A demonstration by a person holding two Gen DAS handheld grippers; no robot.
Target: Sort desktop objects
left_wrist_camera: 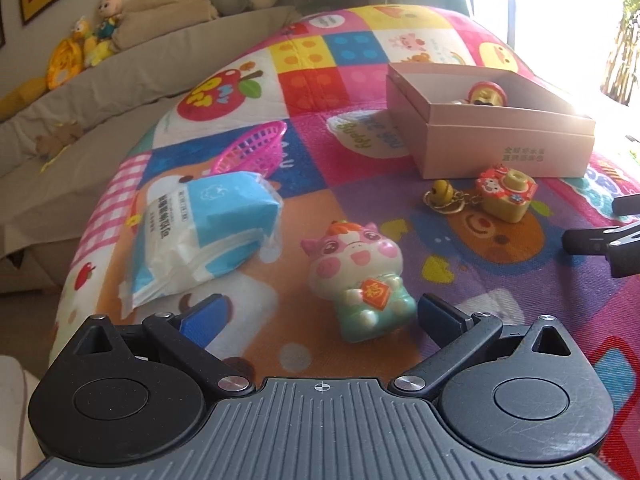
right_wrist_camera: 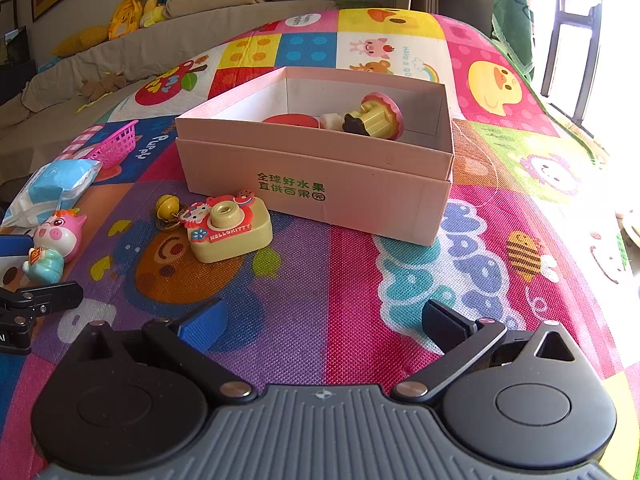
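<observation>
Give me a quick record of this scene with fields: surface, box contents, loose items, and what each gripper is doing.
surface: colourful play mat
box: pink cardboard box, open, some toys inside
loose items: cow toy, camera keychain, tissue pack, pink basket
left gripper: open, fingers either side of the cow toy, not closed on it
right gripper: open, holds nothing, over bare mat

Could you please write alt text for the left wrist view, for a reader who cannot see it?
The open left gripper points at a pink cow figurine lying between its fingers on a colourful play mat. A tissue pack and pink basket lie left; a toy camera keychain and open pink box sit right.
</observation>
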